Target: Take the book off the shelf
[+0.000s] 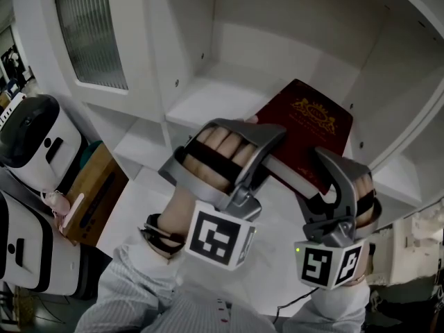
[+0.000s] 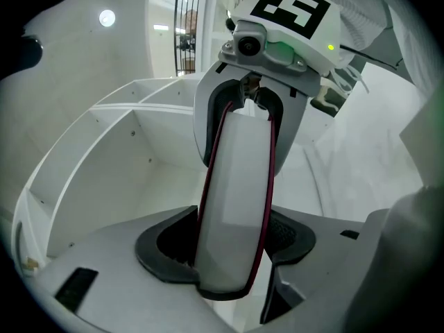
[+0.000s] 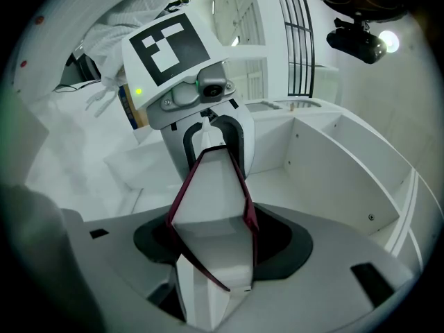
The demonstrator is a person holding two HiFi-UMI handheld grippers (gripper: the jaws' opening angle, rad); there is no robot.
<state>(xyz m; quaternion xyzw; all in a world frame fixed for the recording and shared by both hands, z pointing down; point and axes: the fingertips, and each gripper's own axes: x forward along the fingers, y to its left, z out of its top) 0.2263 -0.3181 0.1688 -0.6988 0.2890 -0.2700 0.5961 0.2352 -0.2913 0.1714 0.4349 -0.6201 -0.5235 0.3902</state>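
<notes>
A dark red book with a gold crest is held in the air in front of the white shelf, between my two grippers. My left gripper is shut on the book's left edge. My right gripper is shut on its near right corner. In the left gripper view the white page block of the book fills the gap of my left gripper, and both pads touch the covers. In the right gripper view the book sits clamped in my right gripper, slightly fanned.
The shelf compartment behind the book has white side walls. A white machine and a cardboard box stand low at the left. A ribbed glass panel is at the upper left.
</notes>
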